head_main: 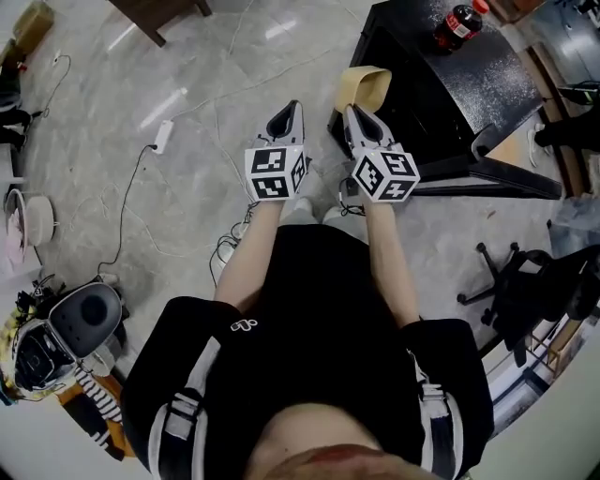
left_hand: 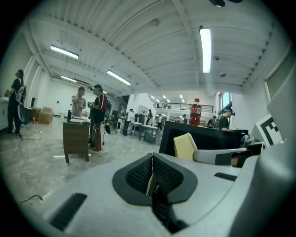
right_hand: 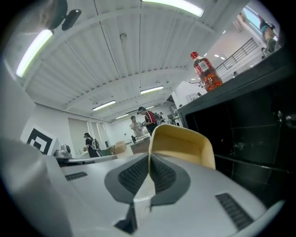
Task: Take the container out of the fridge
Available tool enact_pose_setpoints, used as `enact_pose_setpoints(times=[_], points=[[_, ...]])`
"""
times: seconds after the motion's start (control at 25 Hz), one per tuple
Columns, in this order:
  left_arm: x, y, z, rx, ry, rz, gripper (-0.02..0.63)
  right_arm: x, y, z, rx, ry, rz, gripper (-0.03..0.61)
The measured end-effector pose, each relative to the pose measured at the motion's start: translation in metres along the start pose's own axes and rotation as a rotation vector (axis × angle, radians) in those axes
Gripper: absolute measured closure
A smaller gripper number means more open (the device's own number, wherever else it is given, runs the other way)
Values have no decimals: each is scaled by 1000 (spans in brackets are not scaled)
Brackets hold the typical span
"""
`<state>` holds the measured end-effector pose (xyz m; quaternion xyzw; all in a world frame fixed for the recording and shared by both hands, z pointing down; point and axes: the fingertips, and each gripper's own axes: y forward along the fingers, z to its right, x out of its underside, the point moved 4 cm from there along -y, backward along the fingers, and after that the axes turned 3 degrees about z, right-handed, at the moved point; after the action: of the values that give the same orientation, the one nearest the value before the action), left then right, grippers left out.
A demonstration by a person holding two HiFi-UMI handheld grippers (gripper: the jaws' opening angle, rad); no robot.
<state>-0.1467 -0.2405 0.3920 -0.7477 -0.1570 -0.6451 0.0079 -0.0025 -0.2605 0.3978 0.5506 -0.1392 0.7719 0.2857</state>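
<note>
A pale yellow open container (head_main: 364,86) hangs above the floor in front of the black fridge (head_main: 441,94). My right gripper (head_main: 359,117) is shut on its near rim. In the right gripper view the container's wall (right_hand: 182,143) rises straight out of my closed right gripper (right_hand: 149,162). My left gripper (head_main: 286,117) floats just left of it, shut, holding nothing. In the left gripper view the left gripper (left_hand: 152,159) has its pads pressed together, and the container (left_hand: 185,146) shows to the right, apart from it.
A cola bottle (head_main: 459,23) stands on top of the fridge. A black office chair (head_main: 525,281) is at the right. Cables and a power strip (head_main: 162,136) lie on the marble floor to the left. A wooden table (left_hand: 76,139) and people (left_hand: 97,115) stand far off.
</note>
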Motion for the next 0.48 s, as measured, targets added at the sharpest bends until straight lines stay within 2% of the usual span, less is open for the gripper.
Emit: enact_pose_setpoints(times=[0.48], points=[[-2,-12,1,-22,-9,21,604,-4,-5,-4,-8,-32,16,563]])
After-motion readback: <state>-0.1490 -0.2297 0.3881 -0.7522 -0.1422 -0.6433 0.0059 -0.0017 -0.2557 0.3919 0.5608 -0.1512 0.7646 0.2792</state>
